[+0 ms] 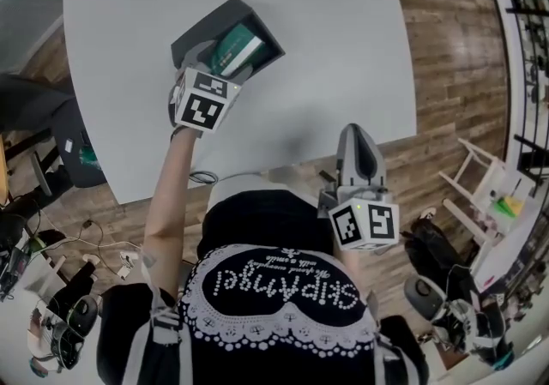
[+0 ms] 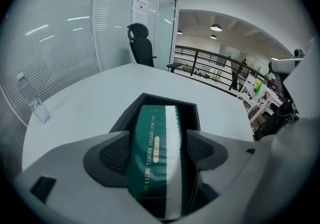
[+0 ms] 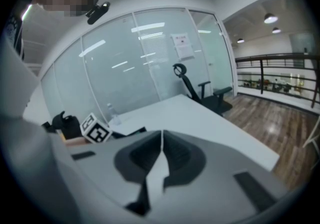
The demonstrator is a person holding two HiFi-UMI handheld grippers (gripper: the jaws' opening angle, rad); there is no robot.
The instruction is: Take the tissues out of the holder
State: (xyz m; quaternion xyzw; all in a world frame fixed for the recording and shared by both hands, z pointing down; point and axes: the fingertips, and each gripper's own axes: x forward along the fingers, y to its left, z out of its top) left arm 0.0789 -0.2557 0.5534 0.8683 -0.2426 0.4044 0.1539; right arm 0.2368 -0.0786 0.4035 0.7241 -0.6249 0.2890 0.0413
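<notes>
The left gripper (image 2: 159, 140), jaws spread wide, straddled the green tissue pack (image 2: 154, 163) sitting in the black holder (image 2: 189, 107) at the upper left of the head view on the white table (image 1: 334, 49), while the right gripper (image 3: 161, 143), jaws pressed together and empty, hovered at the lower right.

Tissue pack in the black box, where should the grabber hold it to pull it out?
Grip the green tissue pack by its two long sides, coming down from above through the open top of the holder. The walls block every other way in. The left gripper has its open jaws on either side of the pack, so squeezing there should probably work.
</notes>
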